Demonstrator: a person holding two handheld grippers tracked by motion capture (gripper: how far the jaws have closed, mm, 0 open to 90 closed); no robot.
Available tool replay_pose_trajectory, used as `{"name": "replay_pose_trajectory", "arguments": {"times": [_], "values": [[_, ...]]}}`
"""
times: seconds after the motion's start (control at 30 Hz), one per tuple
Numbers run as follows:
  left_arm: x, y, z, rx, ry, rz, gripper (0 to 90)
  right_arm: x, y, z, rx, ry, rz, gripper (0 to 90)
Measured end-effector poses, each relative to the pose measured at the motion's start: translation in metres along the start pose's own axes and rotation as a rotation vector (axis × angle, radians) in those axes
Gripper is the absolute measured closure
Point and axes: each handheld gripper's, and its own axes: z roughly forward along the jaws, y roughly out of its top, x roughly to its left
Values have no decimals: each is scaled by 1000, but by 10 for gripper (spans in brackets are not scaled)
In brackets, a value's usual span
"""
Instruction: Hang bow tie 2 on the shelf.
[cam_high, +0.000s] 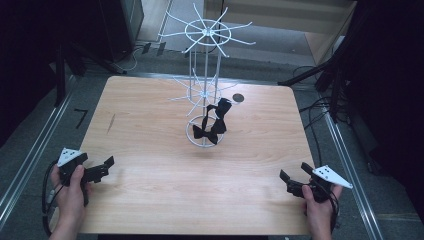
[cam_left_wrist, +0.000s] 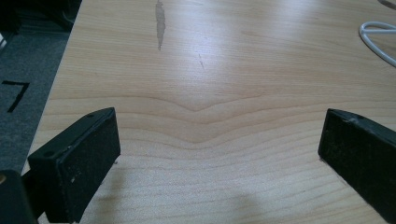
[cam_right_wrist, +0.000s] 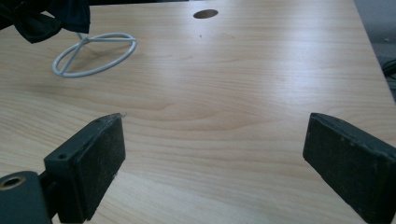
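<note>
Here, I hold both grippers low at the worktop's near corners, jaws wide apart and empty. The black bow ties hang on the white wire stand ahead at centre, slightly nearer my right gripper than my left gripper.

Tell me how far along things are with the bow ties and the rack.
Two bow ties already hang low on the white rack. Nothing is in hand: the left gripper and right gripper sit open at the table's near corners. The upper arms are bare.

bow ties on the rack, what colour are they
Black; the bow ties show best in the high view.
</note>
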Motion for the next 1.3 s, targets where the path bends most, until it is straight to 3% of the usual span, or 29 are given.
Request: {"name": "replay_pose_trajectory", "arguments": {"times": [0.6, 0.8, 1.3], "values": [[0, 0, 0, 0, 0, -1, 0, -37, -25, -41, 8, -75, 71, 62], [0, 0, 0, 2, 0, -3, 0, -40, -26, -46, 5, -82, 100, 68], [0, 0, 0, 4, 1, -2, 0, -41, -33, -42, 37, -80, 99, 74]]}}
